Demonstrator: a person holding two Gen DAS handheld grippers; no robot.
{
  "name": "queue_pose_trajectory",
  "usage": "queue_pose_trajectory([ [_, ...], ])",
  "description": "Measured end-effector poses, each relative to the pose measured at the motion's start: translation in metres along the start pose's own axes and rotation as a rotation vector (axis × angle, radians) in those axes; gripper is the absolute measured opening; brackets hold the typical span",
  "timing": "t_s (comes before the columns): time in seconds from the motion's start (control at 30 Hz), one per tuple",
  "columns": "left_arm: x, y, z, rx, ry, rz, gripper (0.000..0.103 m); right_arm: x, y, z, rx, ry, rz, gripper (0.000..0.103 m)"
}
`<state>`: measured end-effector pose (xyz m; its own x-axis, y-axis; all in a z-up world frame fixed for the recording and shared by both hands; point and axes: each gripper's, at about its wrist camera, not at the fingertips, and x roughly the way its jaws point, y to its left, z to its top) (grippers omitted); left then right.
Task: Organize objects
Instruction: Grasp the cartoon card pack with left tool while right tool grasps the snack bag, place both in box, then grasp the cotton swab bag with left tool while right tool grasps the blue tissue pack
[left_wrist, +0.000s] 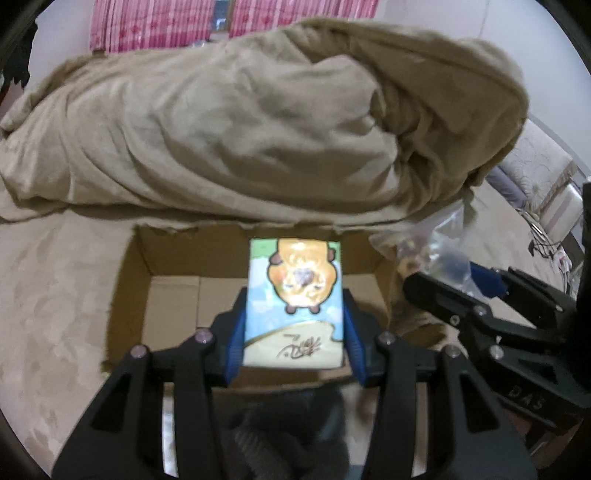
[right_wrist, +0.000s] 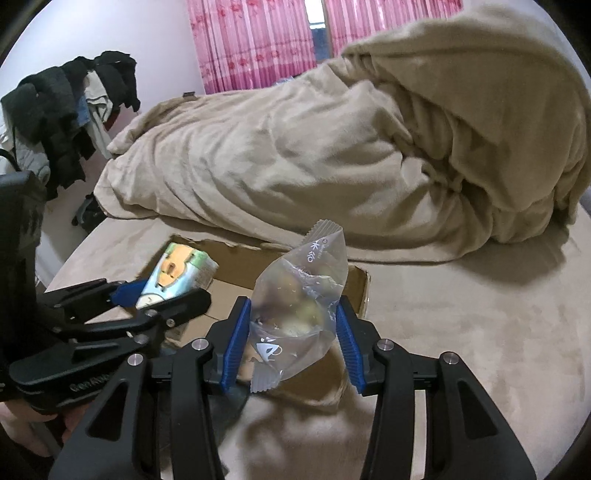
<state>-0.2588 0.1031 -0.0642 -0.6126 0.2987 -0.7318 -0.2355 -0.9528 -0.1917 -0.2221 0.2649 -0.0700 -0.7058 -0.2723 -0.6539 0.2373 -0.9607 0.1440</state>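
Observation:
My left gripper (left_wrist: 293, 332) is shut on a tissue pack (left_wrist: 295, 301) printed with an orange cartoon animal, held over the open cardboard box (left_wrist: 173, 295) on the bed. The pack also shows in the right wrist view (right_wrist: 177, 277), between the left gripper's fingers (right_wrist: 127, 293). My right gripper (right_wrist: 293, 332) is shut on a clear plastic snack bag (right_wrist: 299, 306) with round pieces inside, held above the box's near right corner (right_wrist: 360, 291). In the left wrist view the right gripper (left_wrist: 465, 280) and the bag (left_wrist: 424, 243) are at the box's right side.
A big beige duvet (left_wrist: 258, 129) is heaped just behind the box. The beige bed surface (right_wrist: 461, 332) spreads to the right. Dark clothes (right_wrist: 66, 110) hang at the far left. Pink curtains (right_wrist: 258, 40) are at the back.

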Motion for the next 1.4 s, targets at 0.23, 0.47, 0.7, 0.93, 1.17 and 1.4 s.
queue_pose_trajectory([
  [0.23, 0.023, 0.008, 0.0, -0.052, 0.054, 0.008, 0.051, 0.024, -0.008, -0.007, 0.031, 0.034, 0.015, 0.049],
  [0.47, 0.001, 0.014, 0.002, -0.056, 0.022, 0.081, 0.072, 0.02, -0.005, -0.012, 0.039, 0.019, -0.01, 0.056],
  [0.7, -0.057, 0.011, -0.005, -0.038, -0.041, 0.084, 0.081, -0.016, 0.005, -0.006, 0.022, -0.013, -0.023, 0.064],
  [0.93, -0.139, 0.007, -0.027, -0.025, -0.117, 0.07, 0.09, -0.081, 0.027, -0.01, 0.0, -0.037, -0.039, 0.066],
  [1.17, -0.204, 0.01, -0.054, -0.002, -0.151, 0.09, 0.093, -0.138, 0.046, -0.024, -0.031, -0.041, -0.04, 0.067],
  [1.4, -0.231, 0.024, -0.082, -0.077, -0.118, 0.102, 0.094, -0.178, 0.07, -0.039, -0.041, -0.04, -0.036, 0.067],
])
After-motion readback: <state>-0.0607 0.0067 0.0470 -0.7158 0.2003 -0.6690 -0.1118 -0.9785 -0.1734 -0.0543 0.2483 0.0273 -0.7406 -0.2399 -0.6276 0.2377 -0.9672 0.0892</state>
